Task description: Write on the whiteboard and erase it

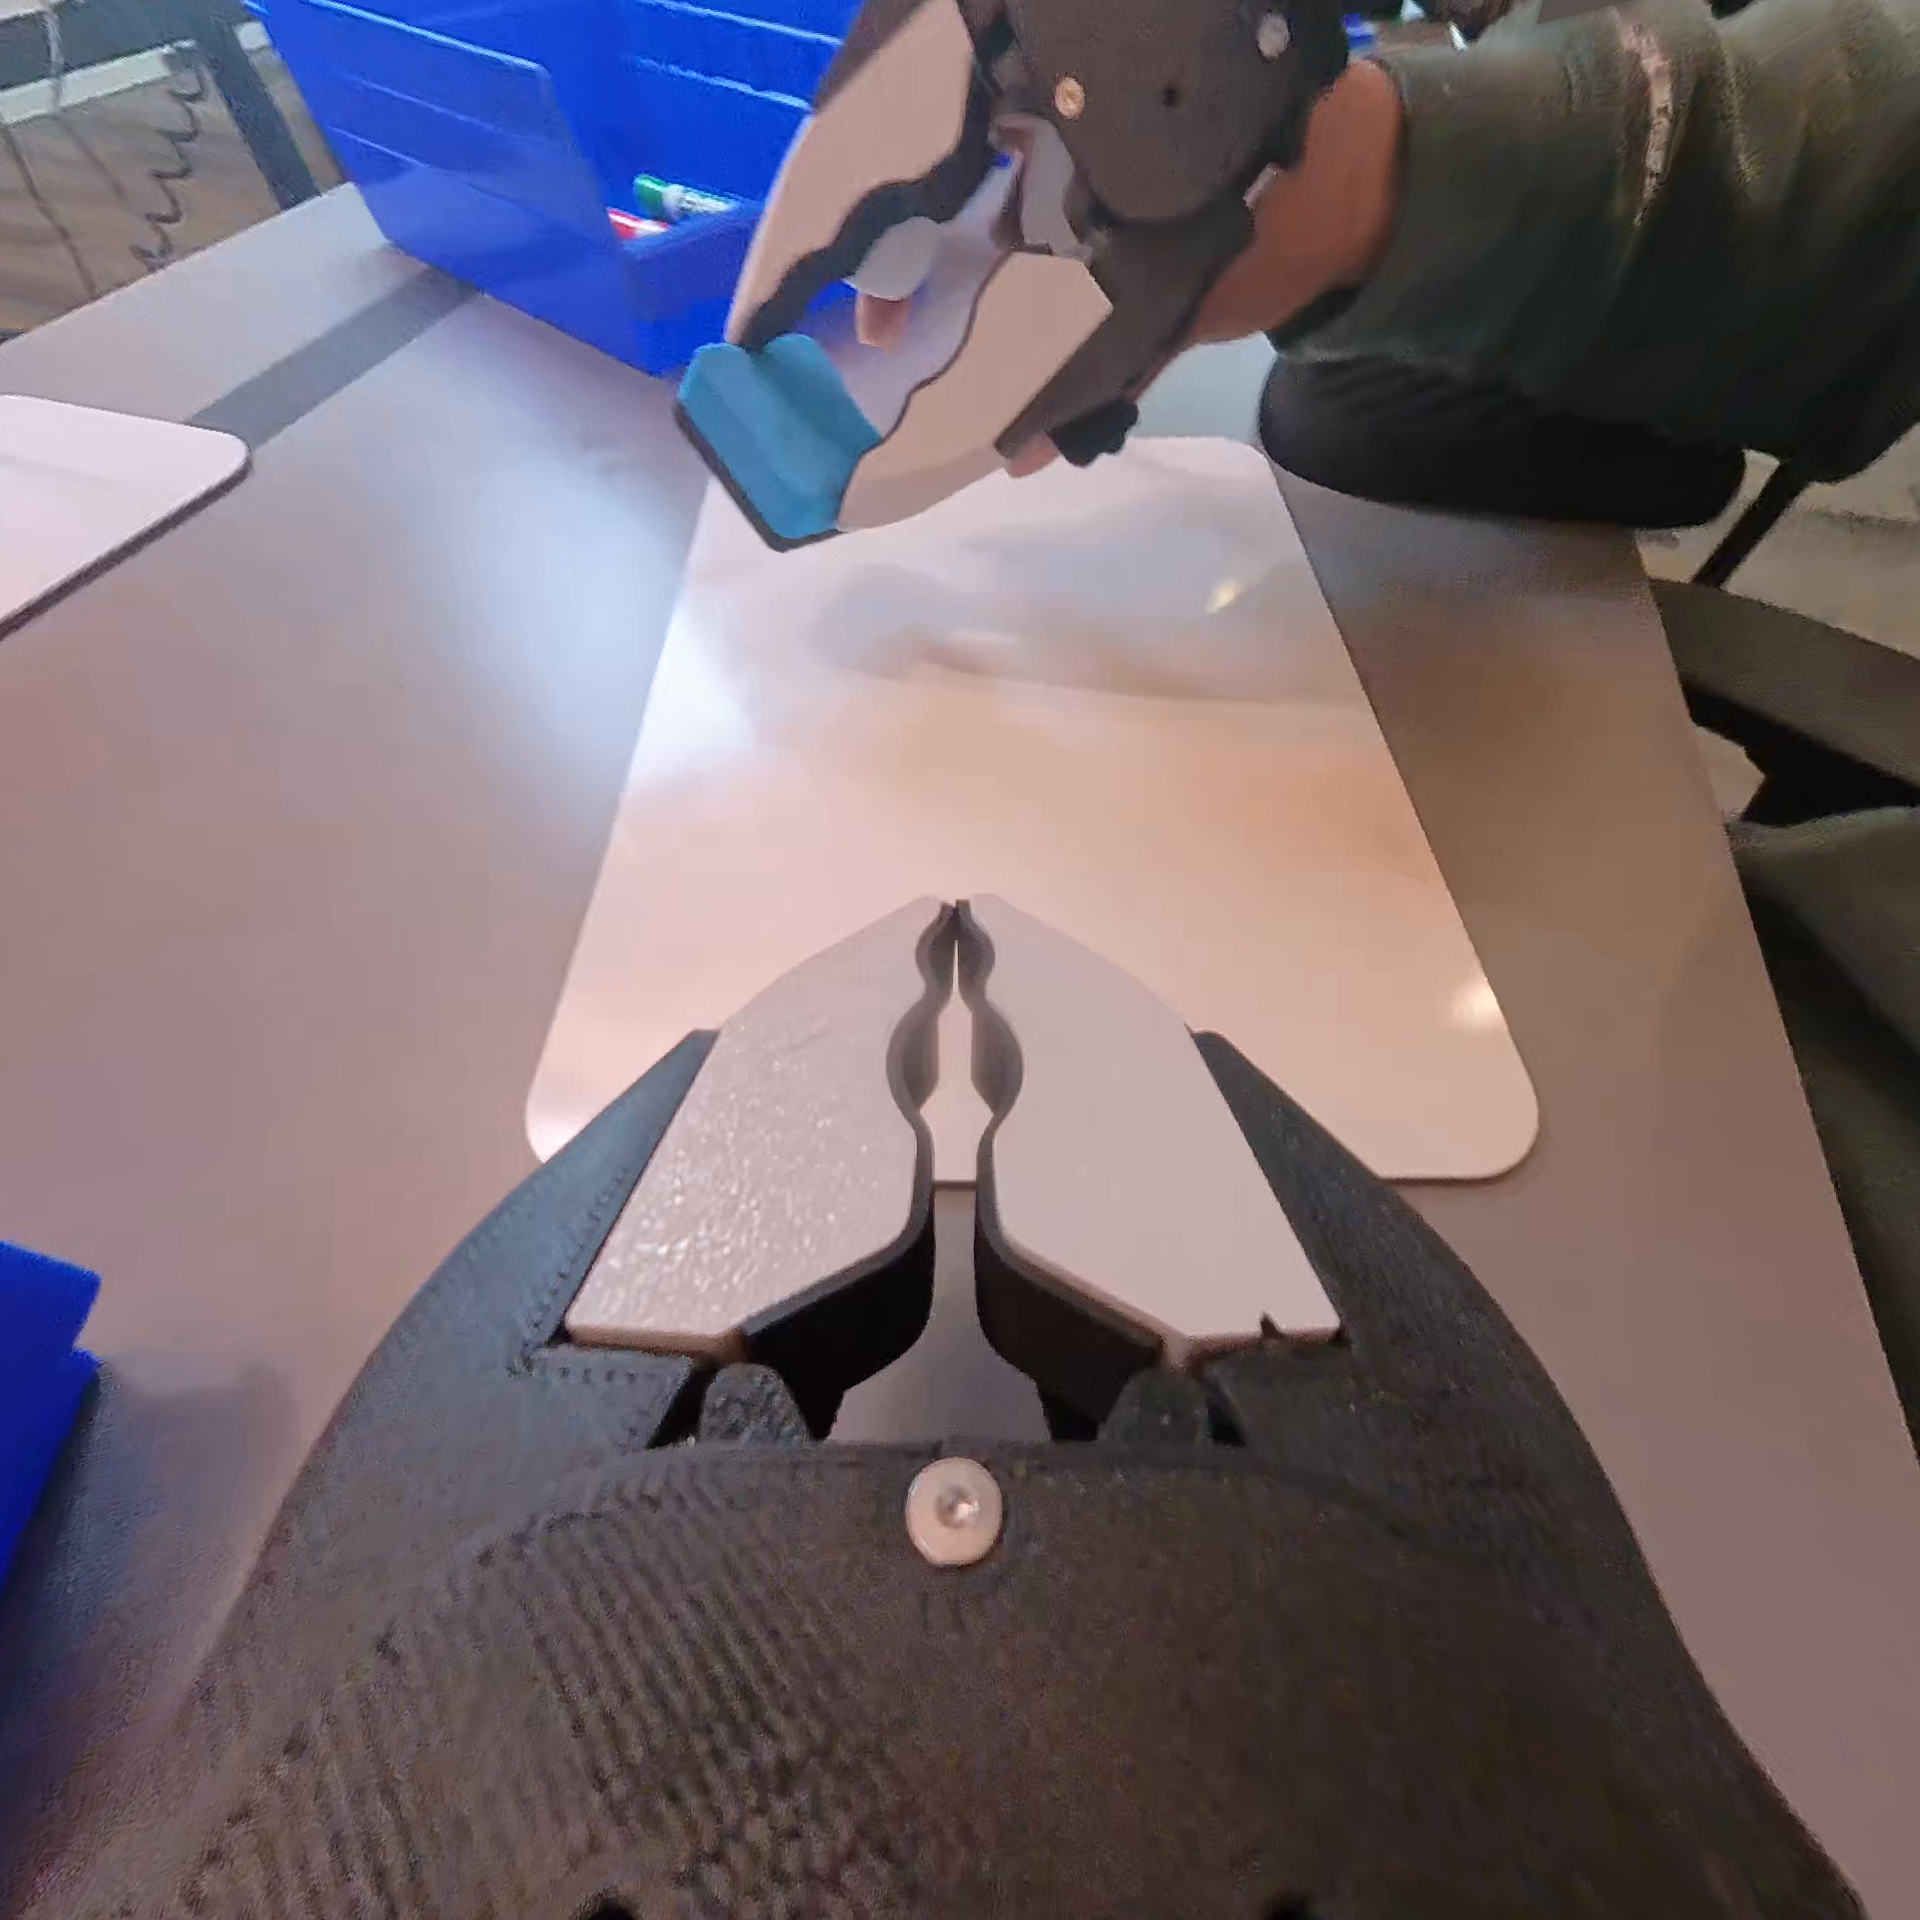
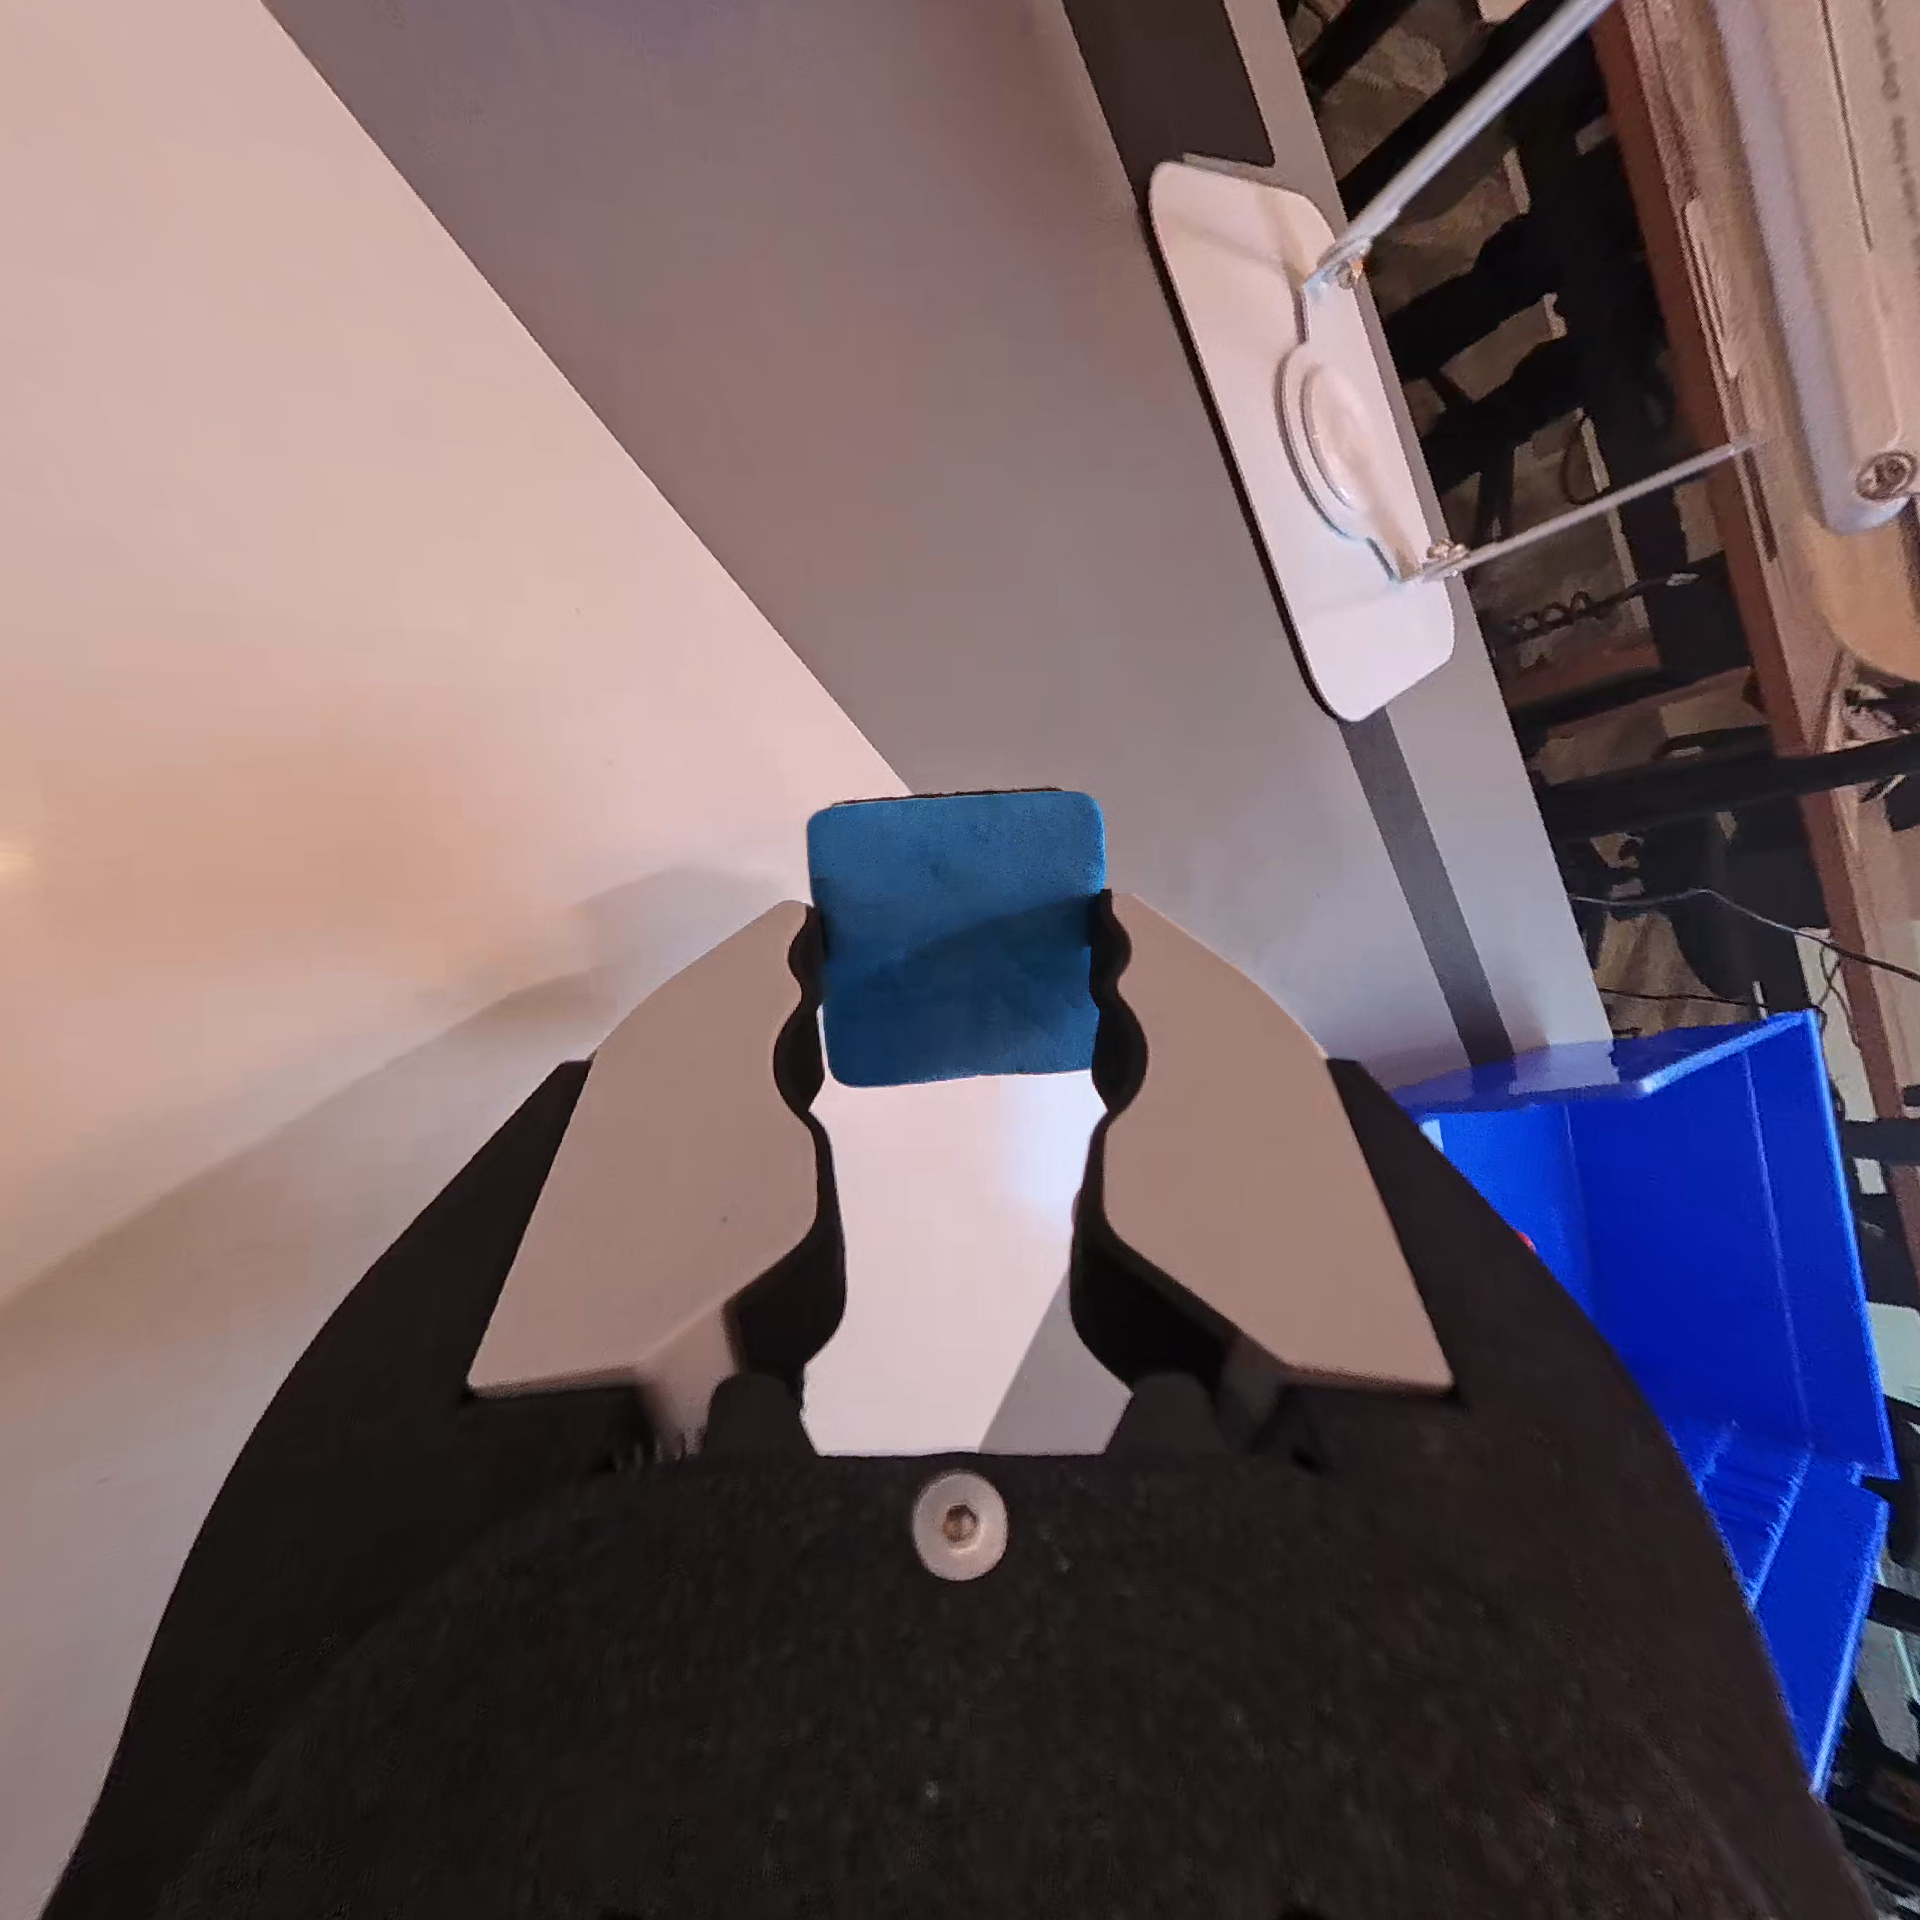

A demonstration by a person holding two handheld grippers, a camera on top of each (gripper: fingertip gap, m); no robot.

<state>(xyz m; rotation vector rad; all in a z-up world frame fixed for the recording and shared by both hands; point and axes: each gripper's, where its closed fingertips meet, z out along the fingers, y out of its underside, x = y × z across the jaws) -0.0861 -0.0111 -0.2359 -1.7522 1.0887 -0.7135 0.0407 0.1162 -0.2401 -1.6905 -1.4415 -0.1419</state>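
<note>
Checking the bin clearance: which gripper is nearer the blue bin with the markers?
Right. The right gripper, shut on the eraser, hangs just in front of the blue bin; the left gripper, shut, sits over the whiteboard's near end.

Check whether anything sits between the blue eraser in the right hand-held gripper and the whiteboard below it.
Nothing visible does. The right hand-held gripper holds the eraser tilted in the air above the whiteboard near its far left corner. The board's surface looks bare, and the left hand-held gripper, shut and empty, is over the near end.
</note>
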